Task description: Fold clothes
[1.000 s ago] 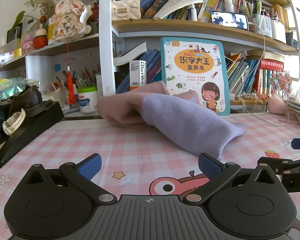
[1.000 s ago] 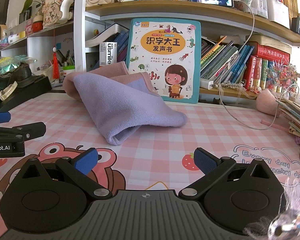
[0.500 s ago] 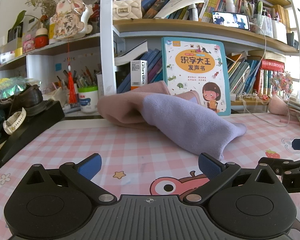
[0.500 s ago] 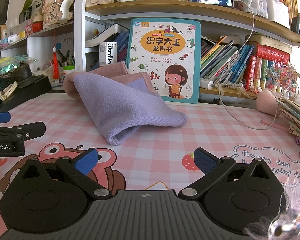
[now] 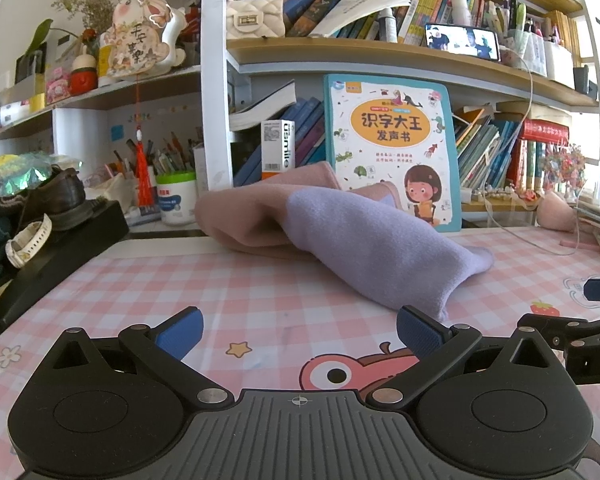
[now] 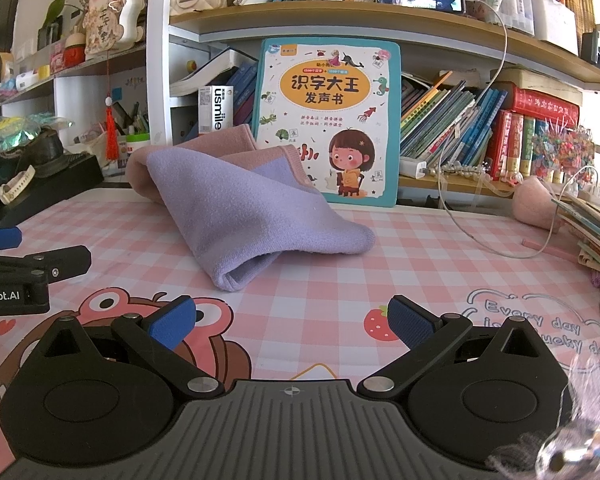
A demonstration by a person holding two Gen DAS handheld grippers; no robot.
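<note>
- Nearest to you, the left gripper (image 5: 298, 330) has its blue pads spread wide and holds nothing; it hovers low over the pink checked mat (image 5: 220, 292).
- The right gripper (image 6: 291, 320) is the same: fingers wide apart, empty, and beside the left one.
- A little further, in the middle of the mat, lies the garment (image 6: 240, 204), a soft pink and lilac knit piece. It is crumpled, with the lilac part draped forward and the pink part bunched behind.
- I judge it light and limp. It will sag and slide on the smooth mat when you pull, so do not drag it by one point only.
- Good places to hold are the near lilac corner (image 6: 226, 282) and the right tip (image 6: 364, 240). Pinch the edge itself, not the thick middle.
- Behind it stands a children's book (image 6: 328, 120) against the shelf. The pink part rests just beside it, so lift the cloth toward you.
</note>
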